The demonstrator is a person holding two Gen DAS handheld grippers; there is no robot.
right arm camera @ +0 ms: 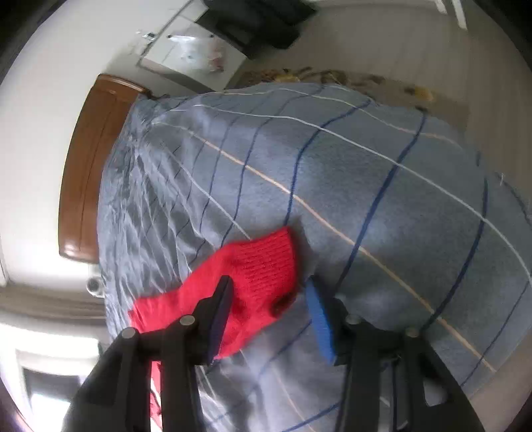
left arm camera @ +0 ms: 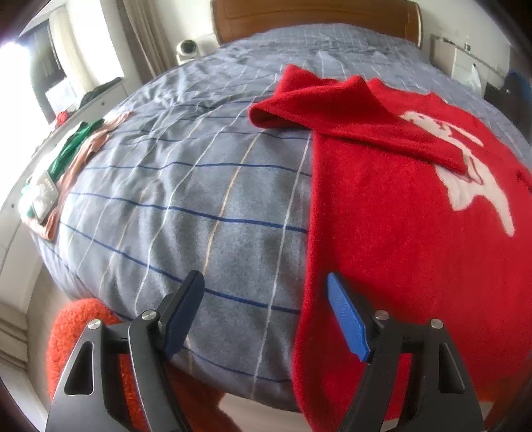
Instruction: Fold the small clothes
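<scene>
1. Blue pads of the left tool (left arm camera: 264, 315) sit closest to the camera, spread wide apart with nothing between them.
2. Just past the right-hand pad lies the red sweater (left arm camera: 399, 232). It is spread on the bed (left arm camera: 186, 199), and its near edge hangs over the bed's end.
3. One sleeve (left arm camera: 349, 113) is already folded across the sweater's chest, over part of the white picture (left arm camera: 465, 172).
4. The sweater's long side edge runs away from the left tool, from the near bed end up toward the headboard (left arm camera: 316, 20).
5. In the right wrist view, the right tool (right arm camera: 269, 315) is spread open too. The other sleeve's cuff (right arm camera: 262, 266) lies between the two pads and a bit ahead of them, but I cannot tell if they touch it.
6. I think the right tool is nearer to the next thing to grab, that cuff. The left tool would need to shift toward its right to reach the sweater's edge.
7. Far off at the bed's left edge lie some green and pink clothes (left arm camera: 76, 146).
</scene>
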